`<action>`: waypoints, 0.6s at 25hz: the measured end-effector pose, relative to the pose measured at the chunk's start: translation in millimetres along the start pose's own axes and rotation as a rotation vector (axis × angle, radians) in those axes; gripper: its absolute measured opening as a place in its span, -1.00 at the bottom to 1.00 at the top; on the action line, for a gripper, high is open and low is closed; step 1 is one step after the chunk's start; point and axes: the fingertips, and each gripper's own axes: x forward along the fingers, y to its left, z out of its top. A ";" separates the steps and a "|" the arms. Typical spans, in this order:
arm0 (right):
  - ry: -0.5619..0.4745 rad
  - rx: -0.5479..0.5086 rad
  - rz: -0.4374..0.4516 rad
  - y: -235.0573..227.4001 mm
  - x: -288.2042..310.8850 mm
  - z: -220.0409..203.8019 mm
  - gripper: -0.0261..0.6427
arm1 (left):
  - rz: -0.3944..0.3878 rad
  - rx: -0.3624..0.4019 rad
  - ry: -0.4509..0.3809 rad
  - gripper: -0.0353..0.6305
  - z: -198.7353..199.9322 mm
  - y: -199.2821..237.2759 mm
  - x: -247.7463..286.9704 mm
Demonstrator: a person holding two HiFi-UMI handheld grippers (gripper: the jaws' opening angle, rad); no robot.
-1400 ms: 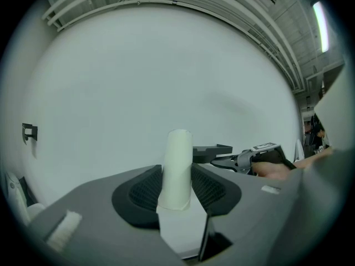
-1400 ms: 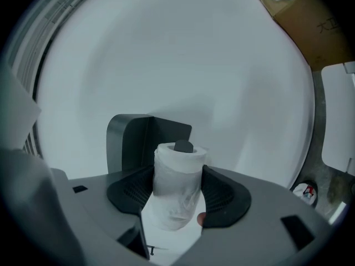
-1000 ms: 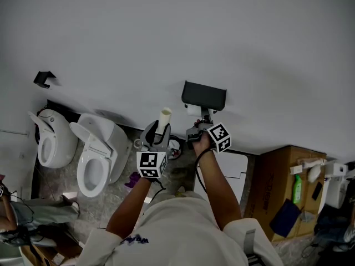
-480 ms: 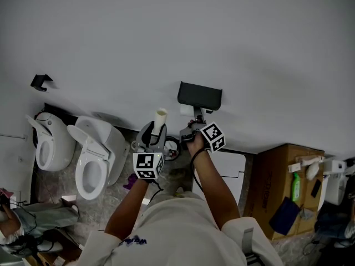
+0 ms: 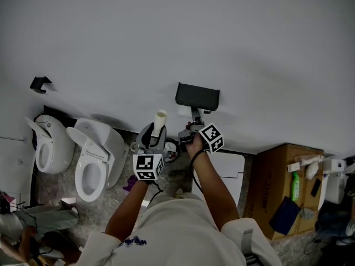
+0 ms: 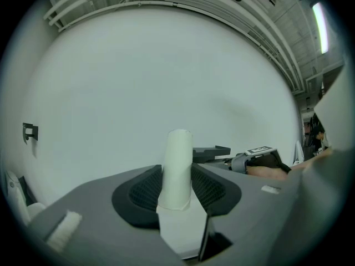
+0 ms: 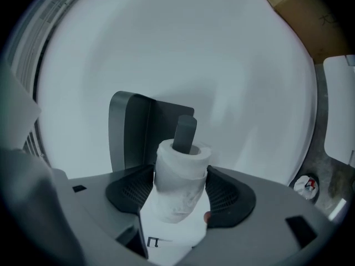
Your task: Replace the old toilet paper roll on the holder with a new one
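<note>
My left gripper [image 6: 177, 184] is shut on a bare cardboard tube [image 6: 178, 168], which it holds upright away from the wall. In the head view the cardboard tube [image 5: 160, 121] stands left of the dark holder [image 5: 198, 96] on the white wall. My right gripper [image 7: 180, 190] is shut on a white toilet paper roll [image 7: 180, 173]. The holder's dark spindle [image 7: 184, 133] sticks out of the roll's far end, in front of the holder's cover [image 7: 130, 132]. From above, the right gripper [image 5: 191, 127] sits just below the holder, with the toilet paper roll [image 5: 184, 111] at its tip.
Two white toilets [image 5: 94, 159] [image 5: 47, 148] stand along the wall at left. A cardboard box [image 5: 280, 193] and a white panel [image 5: 230, 173] lie to the right. A small black bracket [image 5: 40, 83] hangs on the wall at far left. A person crouches at bottom left.
The right gripper has edged slightly towards the holder with the roll in it. The left gripper holds the tube in the same place.
</note>
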 end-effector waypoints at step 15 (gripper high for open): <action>0.046 -0.097 0.059 1.0 -48.4 12.6 -0.07 | -0.023 0.007 -0.002 -0.38 1.2 -6.2 0.1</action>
